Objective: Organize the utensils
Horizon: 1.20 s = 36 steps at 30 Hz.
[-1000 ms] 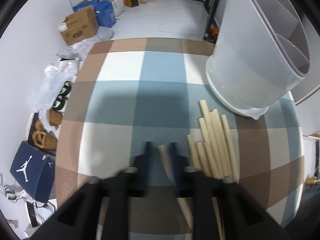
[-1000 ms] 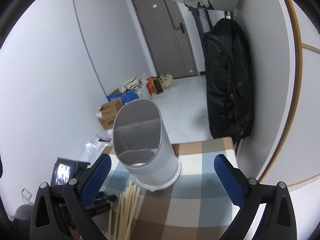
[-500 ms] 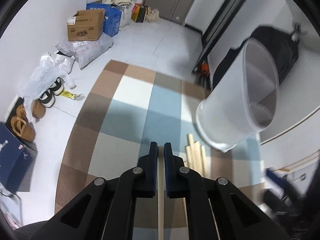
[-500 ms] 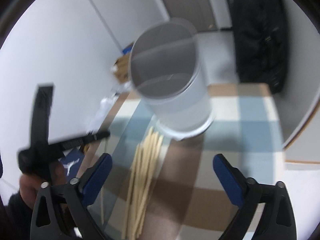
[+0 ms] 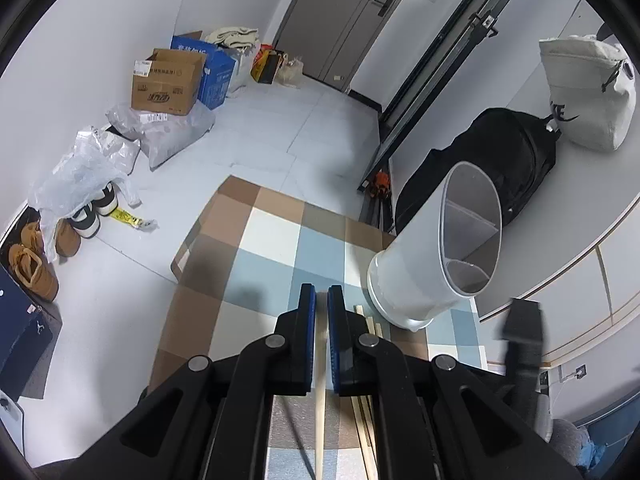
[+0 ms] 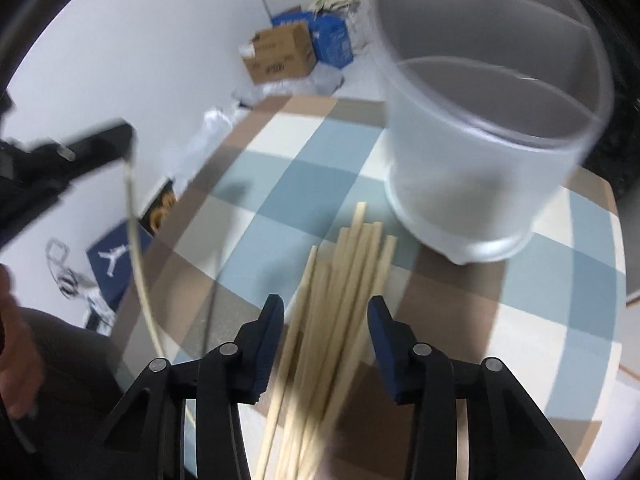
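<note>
My left gripper [image 5: 321,294] is shut on one wooden chopstick [image 5: 320,408] and holds it high above the checkered table [image 5: 260,248]. The same chopstick [image 6: 138,248] hangs from the left gripper in the right wrist view. A white divided utensil holder [image 5: 436,264] stands at the table's far right; it looms close in the right wrist view [image 6: 480,152]. Several chopsticks [image 6: 340,280] lie in a bundle in front of it. My right gripper [image 6: 326,310] is open, low over the bundle, with its fingers on either side of it.
Cardboard and blue boxes [image 5: 168,80], plastic bags [image 5: 80,168] and shoes [image 5: 36,256] lie on the floor to the left. A black backpack [image 5: 500,156] and a white bag [image 5: 588,92] are behind the holder. The table's left edge [image 5: 184,264] drops to the floor.
My left gripper closed on one chopstick and lifted it well above the table. My right gripper swung down from high up and now straddles the chopstick bundle, still open.
</note>
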{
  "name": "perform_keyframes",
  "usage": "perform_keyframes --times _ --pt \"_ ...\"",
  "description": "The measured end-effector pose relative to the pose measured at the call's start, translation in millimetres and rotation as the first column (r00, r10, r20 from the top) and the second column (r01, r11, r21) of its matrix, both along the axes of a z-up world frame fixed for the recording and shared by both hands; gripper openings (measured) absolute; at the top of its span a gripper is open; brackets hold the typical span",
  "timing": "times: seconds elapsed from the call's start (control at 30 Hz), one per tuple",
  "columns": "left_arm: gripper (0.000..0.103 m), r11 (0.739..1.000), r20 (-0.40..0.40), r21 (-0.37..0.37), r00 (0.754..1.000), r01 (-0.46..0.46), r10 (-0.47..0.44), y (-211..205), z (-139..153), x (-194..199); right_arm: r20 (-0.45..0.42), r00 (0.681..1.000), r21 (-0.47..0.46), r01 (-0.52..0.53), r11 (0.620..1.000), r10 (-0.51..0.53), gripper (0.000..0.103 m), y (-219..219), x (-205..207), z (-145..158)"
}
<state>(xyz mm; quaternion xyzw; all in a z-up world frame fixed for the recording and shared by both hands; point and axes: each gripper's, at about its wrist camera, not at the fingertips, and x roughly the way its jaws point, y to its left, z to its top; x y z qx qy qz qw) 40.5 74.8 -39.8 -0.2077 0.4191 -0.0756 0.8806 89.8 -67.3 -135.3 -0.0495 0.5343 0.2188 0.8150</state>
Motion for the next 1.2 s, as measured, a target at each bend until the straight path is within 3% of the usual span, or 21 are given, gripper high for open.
perform_keyframes --times 0.17,0.27,0.33,0.37,0.43,0.67,0.97,1.2 --pt "0.002 0.999 0.006 -0.043 1.0 -0.011 0.012 10.7 2.6 -2.0 0.013 0.999 -0.127 -0.032 0.991 0.034 0.036 26.4 5.8 -9.8" --pt "0.002 0.998 0.012 -0.055 1.0 -0.018 0.019 14.9 4.2 -3.3 0.029 0.999 -0.201 -0.035 0.979 0.042 0.026 34.6 7.2 -13.6" --pt "0.002 0.998 0.014 -0.057 1.0 -0.02 0.021 15.6 4.9 -5.1 0.034 0.999 -0.226 -0.022 0.974 0.031 0.011 33.2 8.9 -11.6" --pt "0.002 0.998 0.012 -0.062 1.0 -0.019 0.019 16.1 4.7 -5.2 0.035 0.999 -0.225 -0.012 0.974 0.021 0.009 32.9 9.8 -9.9" --pt "0.002 0.998 0.012 -0.065 1.0 -0.019 0.02 16.6 4.3 -5.0 0.026 1.0 -0.193 0.003 0.981 0.002 0.004 29.8 10.0 -5.6" --pt "0.002 0.998 0.014 -0.062 1.0 -0.01 0.011 15.0 4.1 -6.3 0.007 0.997 -0.042 0.075 0.996 -0.075 0.004 11.2 7.5 13.6" --pt "0.002 0.999 0.011 -0.045 1.0 0.002 -0.001 5.6 3.5 -6.8 -0.028 0.991 0.102 0.134 0.986 -0.132 0.005 -17.2 2.1 21.7" --pt "0.002 1.0 -0.001 -0.019 1.0 0.007 -0.007 1.2 -1.4 -5.0 0.032 0.986 0.197 0.156 0.968 -0.166 0.004 -34.2 -3.9 46.0"
